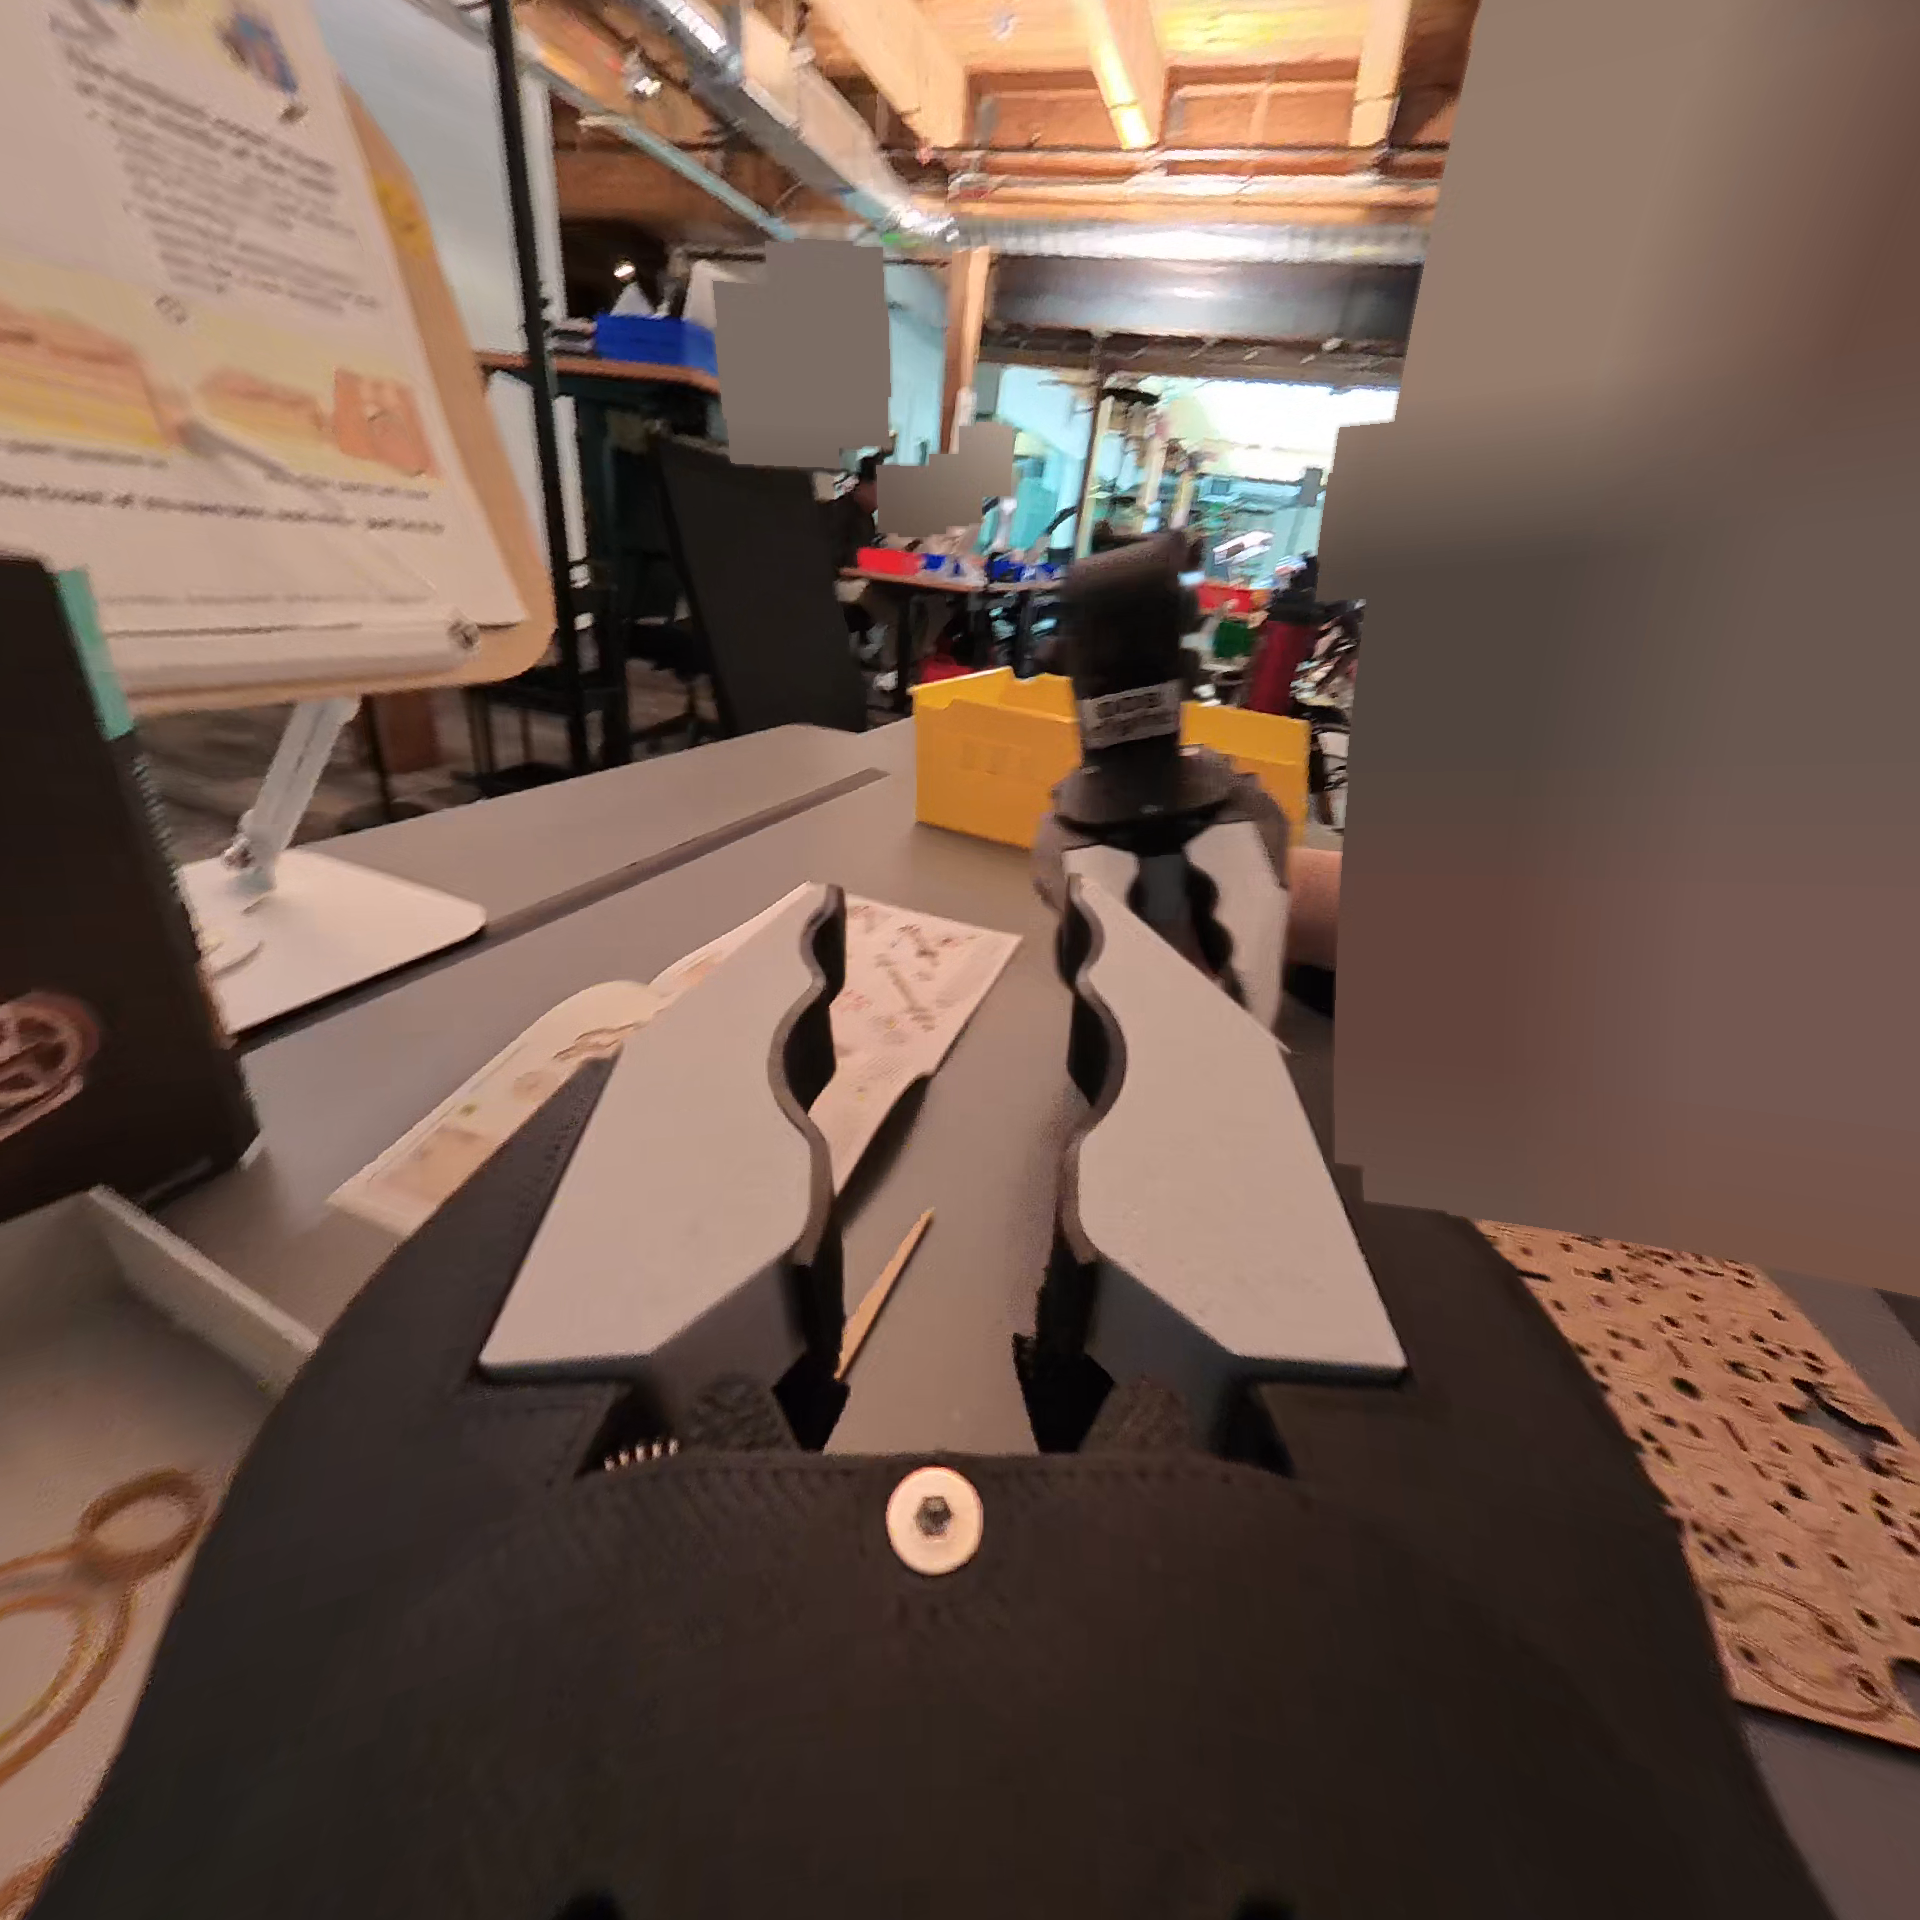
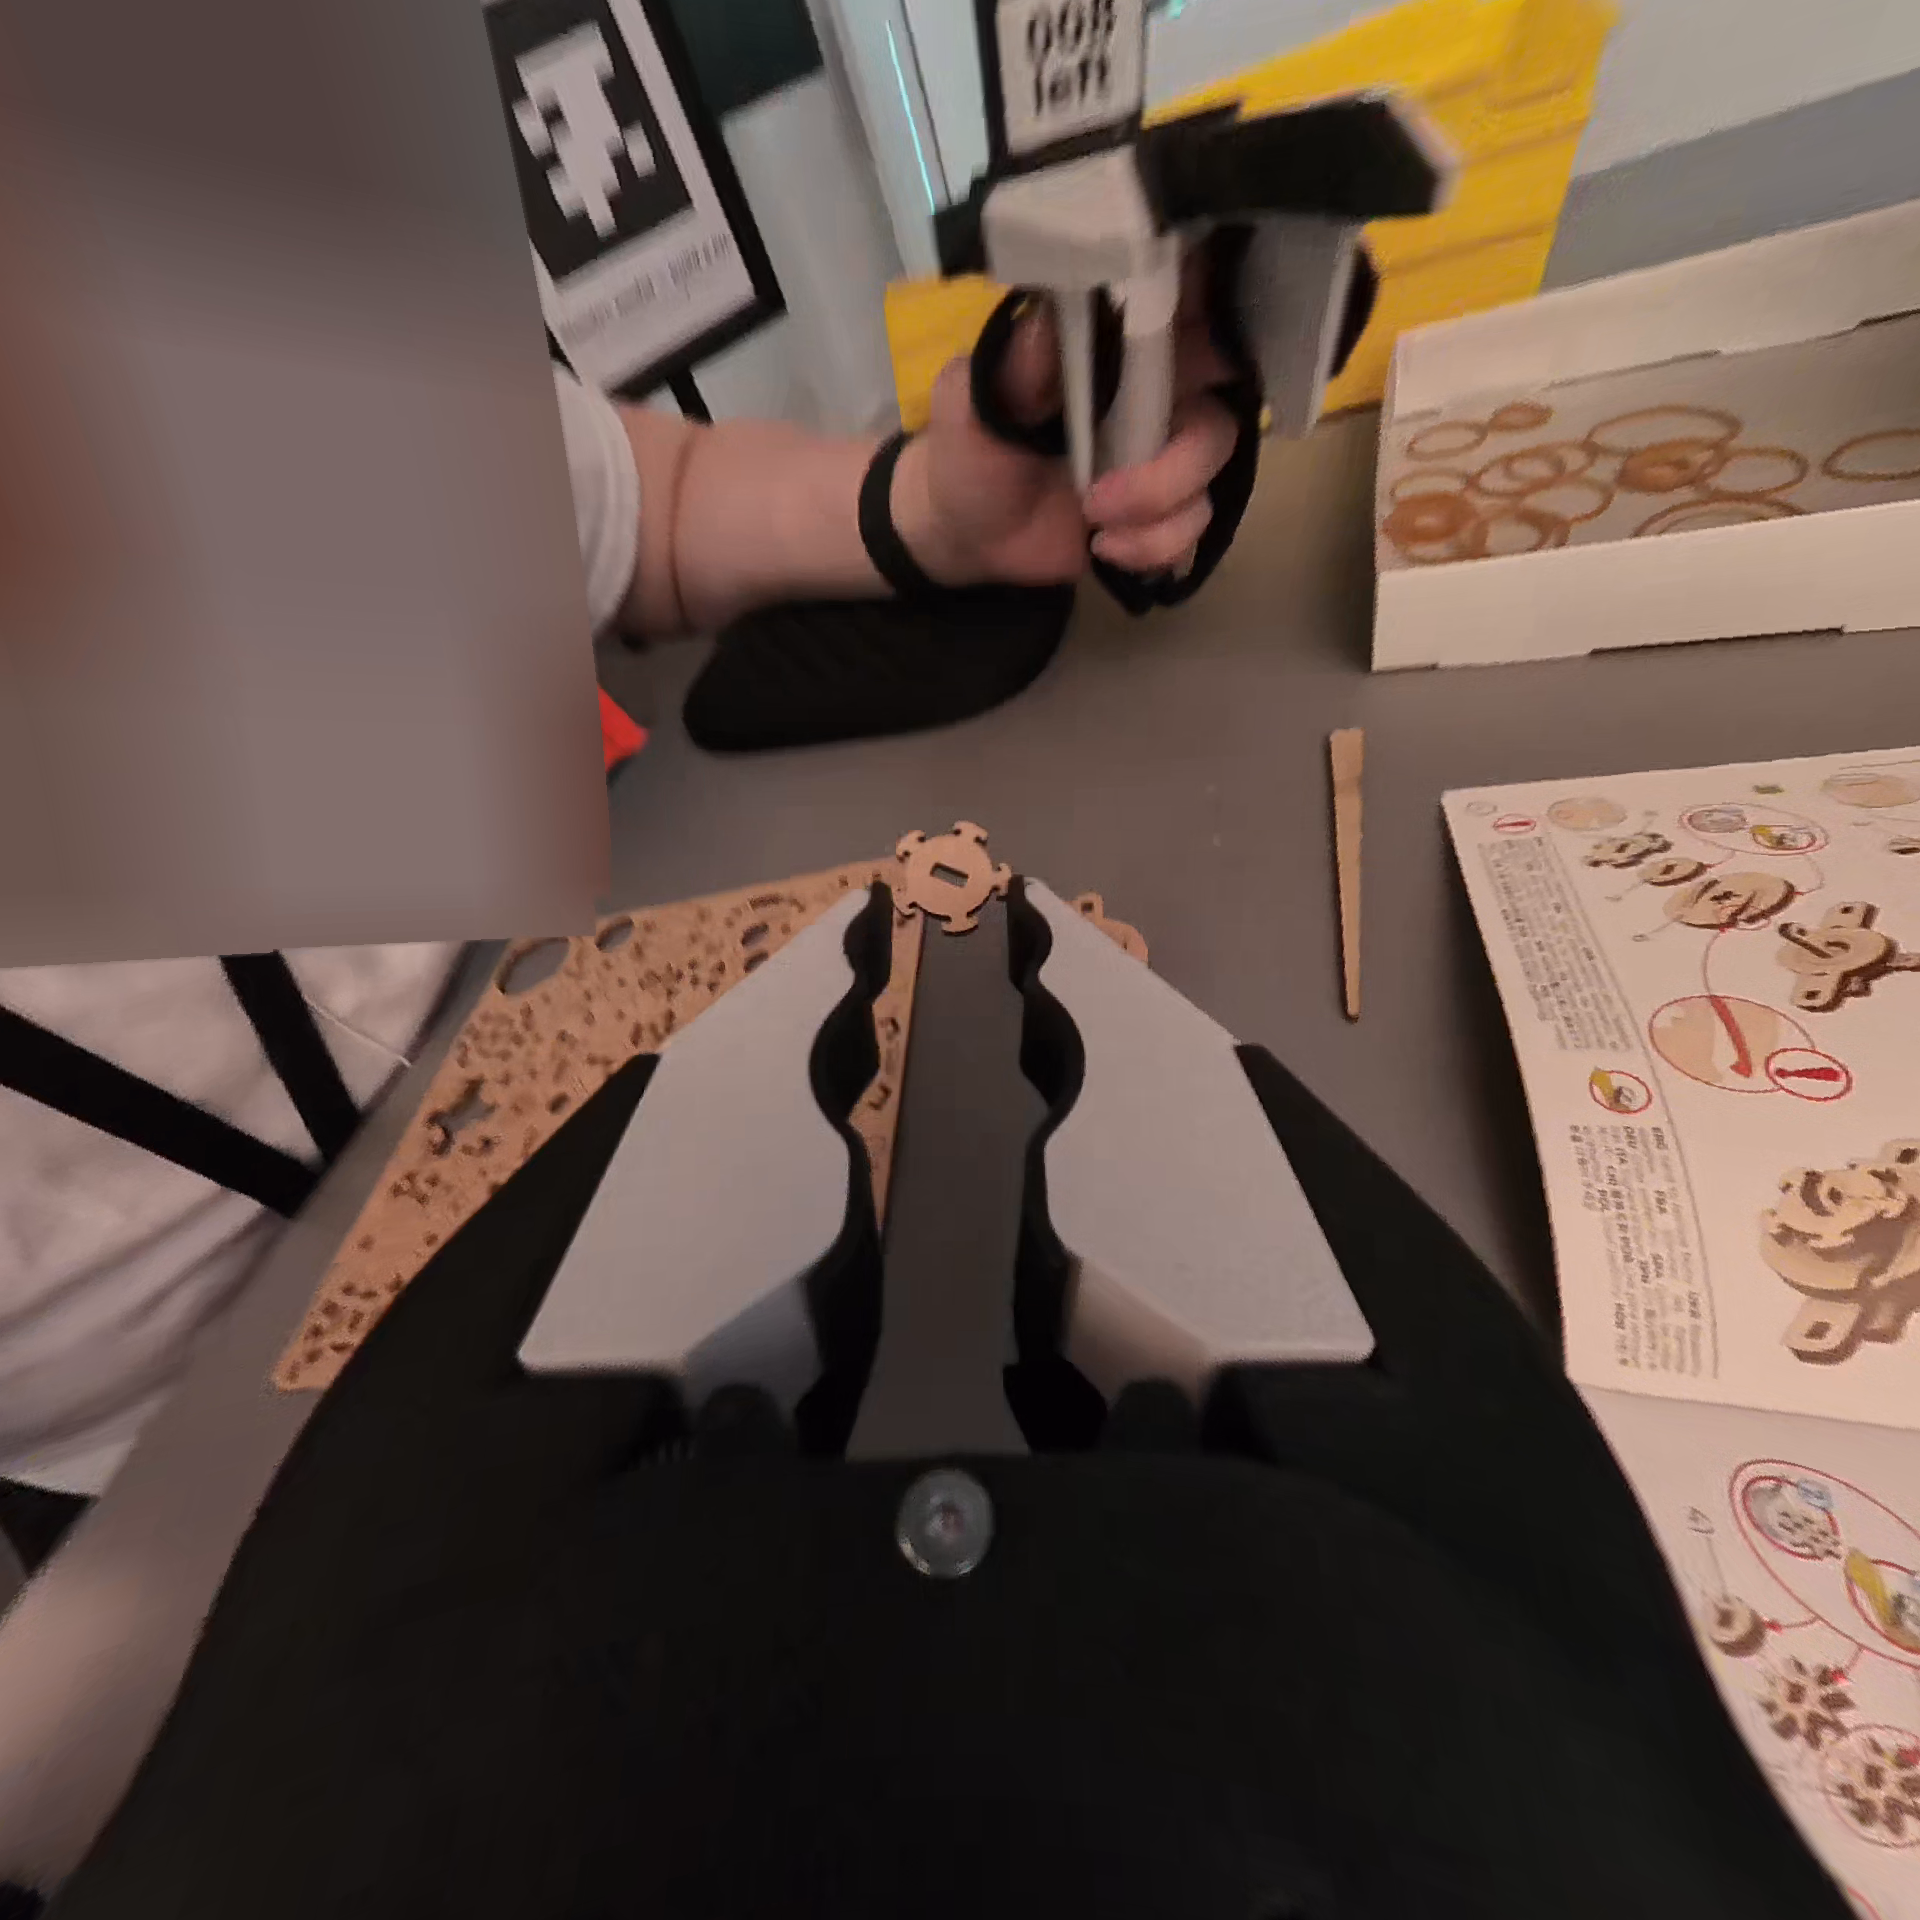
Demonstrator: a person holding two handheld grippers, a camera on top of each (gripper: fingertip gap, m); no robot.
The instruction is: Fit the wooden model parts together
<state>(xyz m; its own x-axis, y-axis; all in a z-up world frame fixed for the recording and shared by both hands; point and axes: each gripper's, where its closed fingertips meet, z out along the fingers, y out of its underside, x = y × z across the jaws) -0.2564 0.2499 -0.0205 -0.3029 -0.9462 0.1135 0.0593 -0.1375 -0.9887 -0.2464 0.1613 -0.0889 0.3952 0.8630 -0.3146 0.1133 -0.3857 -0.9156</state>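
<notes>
Right wrist view: your right tool [image 2: 951, 899] pinches one small notched wooden disc [image 2: 948, 881] above the punched sheet [image 2: 582, 1049] at the bench's near edge, your left tool [image 1: 940, 1049] gapes empty — nothing joined yet, assembly barely begun.

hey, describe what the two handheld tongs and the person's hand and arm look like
Both the left tongs and the right tongs have a black, textured plastic body, two pale grey wedge-shaped fingers with wavy black inner pads, and one round screw at the centre. Seen from the right wrist view, the left one carries a black-and-white label. The person's hand wears a black strap; the sleeve is white.
</notes>
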